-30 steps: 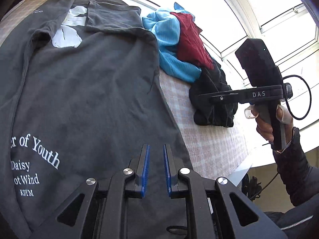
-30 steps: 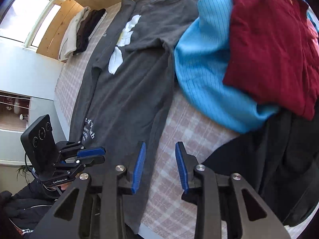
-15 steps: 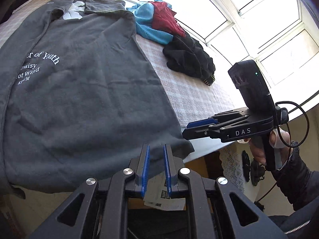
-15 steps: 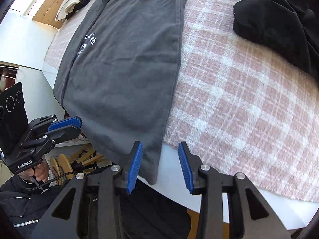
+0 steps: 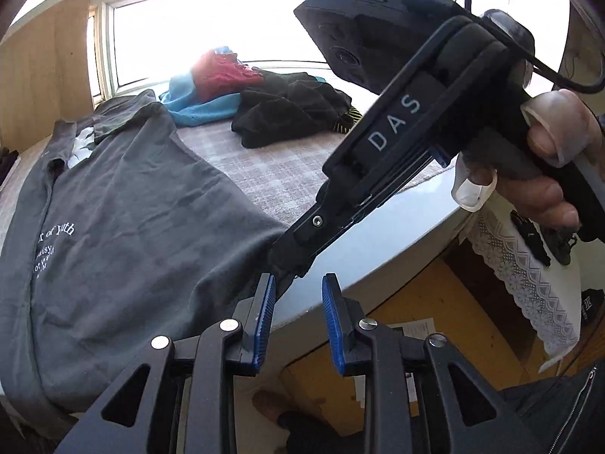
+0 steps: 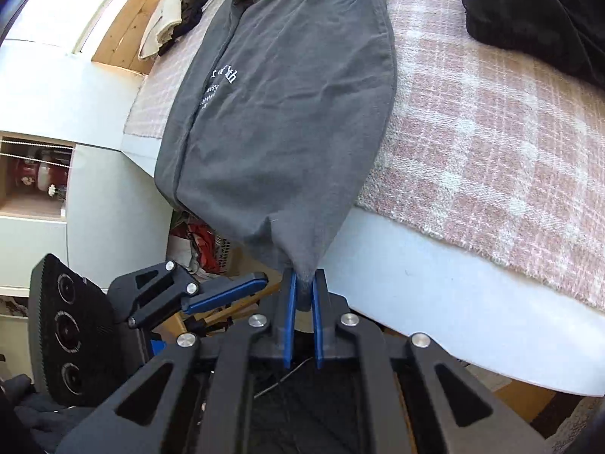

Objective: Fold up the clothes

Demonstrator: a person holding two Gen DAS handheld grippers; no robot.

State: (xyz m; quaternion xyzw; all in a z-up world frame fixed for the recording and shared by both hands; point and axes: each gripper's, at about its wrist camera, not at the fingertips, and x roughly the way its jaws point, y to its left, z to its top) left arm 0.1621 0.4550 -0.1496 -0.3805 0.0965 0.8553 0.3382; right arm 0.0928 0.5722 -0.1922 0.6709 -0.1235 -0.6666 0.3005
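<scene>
Grey white-lettered shirt (image 6: 287,121), pink-white plaid blanket (image 6: 491,143), perhaps blue-padded tongs (image 6: 303,287).

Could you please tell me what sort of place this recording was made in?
Probably a home: a table with a pink checked cloth beside a sunlit window, with a pile of clothes on it.

Left wrist view: looking forward and down along the blue-padded left gripper (image 5: 297,304) from just off the near edge of the white table (image 5: 382,242), facing the bright window; very near the black right gripper marked DAS (image 5: 291,270), crossing from upper right

Right wrist view: tilted steeply down along the right gripper (image 6: 303,295), close against the same table edge (image 6: 435,287), facing across the pink plaid woven cloth (image 6: 491,143)

Shared by both: the dark grey printed T-shirt (image 5: 124,227) (image 6: 287,121), the plaid cloth (image 5: 272,166), the heap of black clothing (image 5: 291,113) (image 6: 540,11), each other's gripper
</scene>
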